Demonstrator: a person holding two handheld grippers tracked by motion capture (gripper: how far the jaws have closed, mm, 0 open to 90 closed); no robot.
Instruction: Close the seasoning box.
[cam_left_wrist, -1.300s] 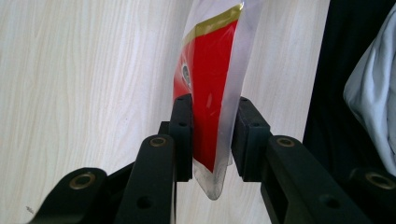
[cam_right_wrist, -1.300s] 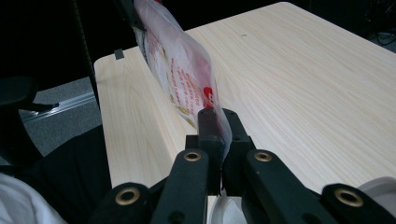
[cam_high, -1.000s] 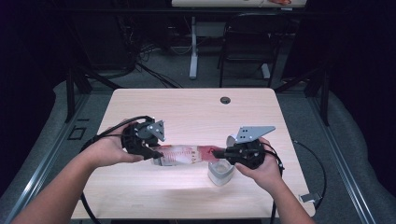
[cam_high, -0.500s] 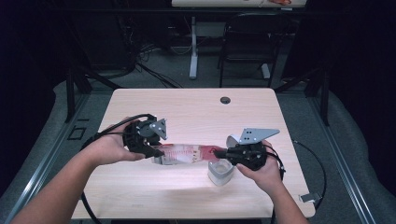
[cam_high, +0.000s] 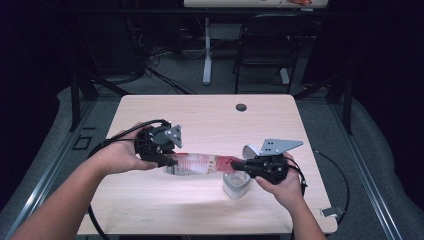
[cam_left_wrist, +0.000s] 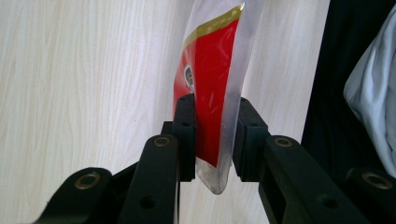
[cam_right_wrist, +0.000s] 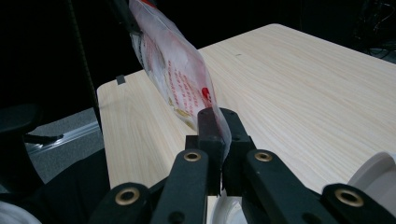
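Left gripper (cam_high: 170, 161) clamped on 1 end of the red-and-clear packet (cam_high: 200, 163), right gripper (cam_high: 239, 164) clamped on the other; packet stretched between them just above the table (cam_high: 210, 115). Versus 0.5 s ago: pose nearly unchanged. Count: 2 grippers, 1 packet, 1 white container (cam_high: 236, 185) under the right gripper.

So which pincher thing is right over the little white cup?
The right gripper: it holds the red packet right above the white cup. The left gripper holds the far end.
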